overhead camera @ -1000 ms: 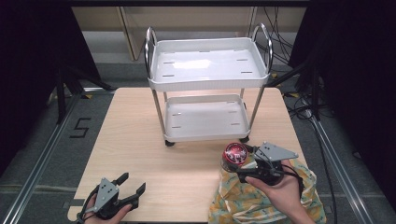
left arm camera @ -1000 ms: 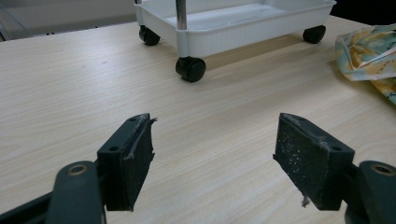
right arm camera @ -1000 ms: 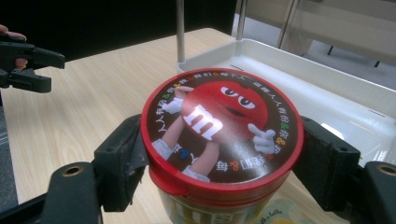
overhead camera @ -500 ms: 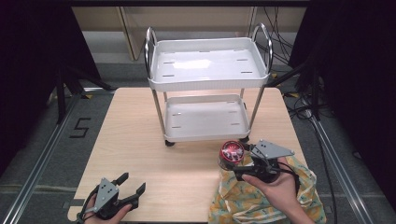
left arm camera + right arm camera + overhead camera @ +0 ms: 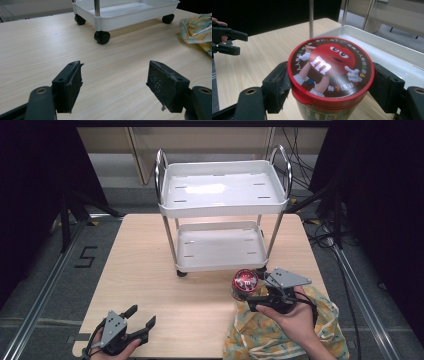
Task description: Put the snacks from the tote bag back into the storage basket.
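I had the wooden table [image 5: 150, 270] under both hands, with the white two-tier cart [image 5: 222, 190] standing on its far half. A yellow patterned cloth [image 5: 250, 340] lay at the near right edge. My right gripper [image 5: 245, 295] clamped the red-lidded candy tub [image 5: 245, 282], held upright just beside the cart's lower tray. My left gripper [image 5: 142, 317] rested near the table's front left corner, jaws spread wide, holding nothing.

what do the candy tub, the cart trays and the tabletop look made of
Candy tub: seemingly plastic, with a glossy red lid whose printed top throws glare. Cart: trays look like white moulded plastic with a soft sheen; the posts look like chromed metal, bright and mirror-like. Table: pale wood-grain surface, matte, possibly laminate rather than solid wood.
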Demonstrator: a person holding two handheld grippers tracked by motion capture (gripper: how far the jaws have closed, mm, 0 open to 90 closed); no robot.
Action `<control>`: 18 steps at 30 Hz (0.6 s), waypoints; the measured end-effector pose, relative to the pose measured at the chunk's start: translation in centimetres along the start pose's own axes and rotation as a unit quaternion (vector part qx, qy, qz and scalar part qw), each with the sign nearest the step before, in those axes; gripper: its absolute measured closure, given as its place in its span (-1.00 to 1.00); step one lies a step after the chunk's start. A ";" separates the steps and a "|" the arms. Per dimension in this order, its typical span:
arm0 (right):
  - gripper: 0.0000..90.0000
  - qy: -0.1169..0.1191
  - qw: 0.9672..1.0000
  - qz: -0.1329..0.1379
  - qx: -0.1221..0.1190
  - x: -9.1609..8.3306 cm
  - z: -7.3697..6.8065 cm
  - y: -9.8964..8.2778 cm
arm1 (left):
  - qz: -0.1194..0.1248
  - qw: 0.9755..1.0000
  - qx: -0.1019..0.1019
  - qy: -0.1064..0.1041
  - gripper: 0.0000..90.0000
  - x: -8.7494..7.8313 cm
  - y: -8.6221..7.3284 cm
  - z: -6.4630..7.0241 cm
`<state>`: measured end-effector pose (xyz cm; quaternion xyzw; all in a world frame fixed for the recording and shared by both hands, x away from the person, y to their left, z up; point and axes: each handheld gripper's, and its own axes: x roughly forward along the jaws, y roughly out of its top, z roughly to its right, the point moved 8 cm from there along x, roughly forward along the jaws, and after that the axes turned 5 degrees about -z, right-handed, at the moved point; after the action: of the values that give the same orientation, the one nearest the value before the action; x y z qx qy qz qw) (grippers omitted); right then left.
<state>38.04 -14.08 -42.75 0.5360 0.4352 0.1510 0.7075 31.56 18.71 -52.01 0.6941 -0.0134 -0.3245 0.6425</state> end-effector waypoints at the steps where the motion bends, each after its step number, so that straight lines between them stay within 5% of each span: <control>1: -0.42 0.005 1.000 -0.006 0.004 0.0 -0.1 -0.1 | 0.000 1.000 0.001 -0.001 -0.40 0.0 0.0 0.0; 6: -0.42 -0.001 1.000 -0.004 -0.004 0.2 0.1 0.1 | 0.000 1.000 0.000 0.000 -0.39 0.0 0.0 0.0; 9: -0.42 0.002 1.000 -0.003 0.017 0.4 -0.3 0.1 | -0.002 1.000 0.000 0.002 -0.40 -0.1 0.0 0.0; 18: -0.42 0.013 1.000 -0.008 0.003 0.8 -0.5 0.6 | -0.001 1.000 0.001 0.001 -0.39 0.0 0.0 0.0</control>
<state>38.28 -12.98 -42.62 0.5327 0.4492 0.1509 0.7012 31.54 18.71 -51.99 0.6948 -0.0125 -0.3246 0.6417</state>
